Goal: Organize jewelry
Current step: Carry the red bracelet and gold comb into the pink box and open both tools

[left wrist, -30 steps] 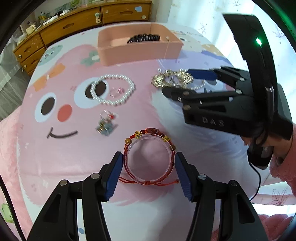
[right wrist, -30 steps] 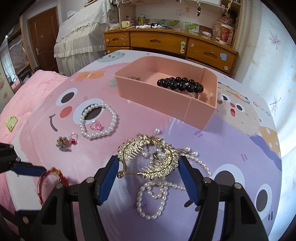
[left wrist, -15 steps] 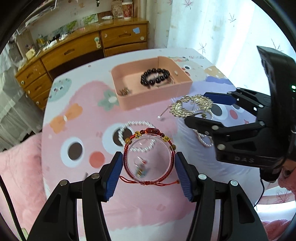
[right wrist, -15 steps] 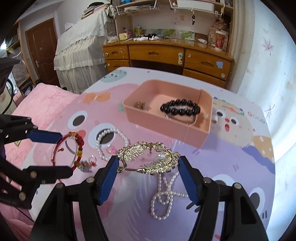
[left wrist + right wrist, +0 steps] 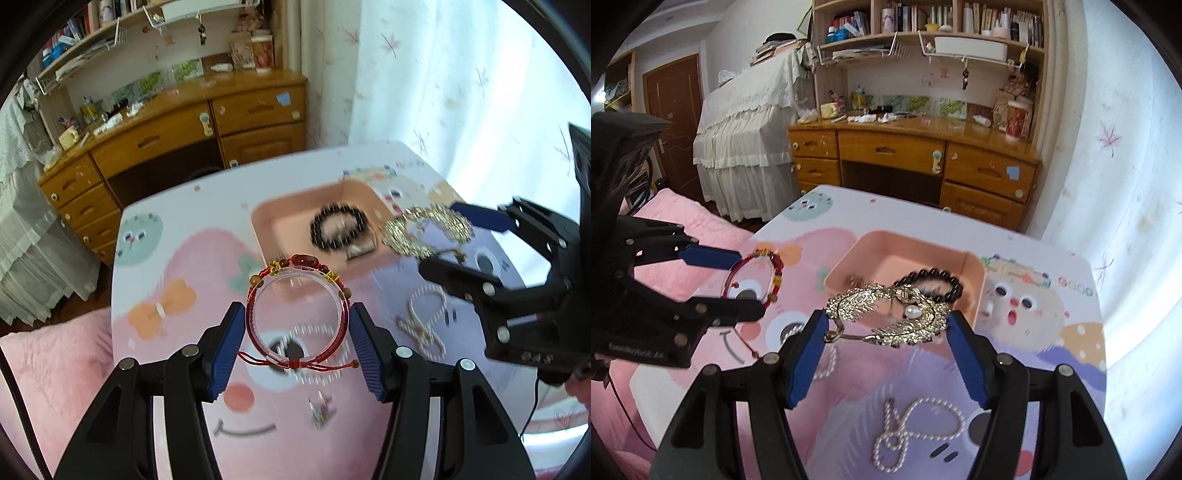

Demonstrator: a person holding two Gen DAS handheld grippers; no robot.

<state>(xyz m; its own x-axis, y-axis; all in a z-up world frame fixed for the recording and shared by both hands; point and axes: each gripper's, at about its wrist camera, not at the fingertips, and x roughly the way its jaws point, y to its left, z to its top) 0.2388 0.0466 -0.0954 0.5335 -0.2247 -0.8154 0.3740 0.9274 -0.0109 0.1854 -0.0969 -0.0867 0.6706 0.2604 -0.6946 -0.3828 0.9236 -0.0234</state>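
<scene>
The red bracelet (image 5: 297, 314) and the gold hair comb (image 5: 886, 314) were lying on the table a second ago, and now both are up in the air, each squeezed between blue pads. The left gripper (image 5: 297, 332) holds the bracelet by its two sides, and the right gripper (image 5: 886, 332) holds the comb the same way. This looks like the carry step, with both pieces on their way to the pink tray (image 5: 846, 264), which already has a black bead bracelet (image 5: 932, 282) inside. A long pearl necklace (image 5: 916, 428) is on the table, still to be put away. Both grippers point forward and down, side by side, with the tray just ahead.
</scene>
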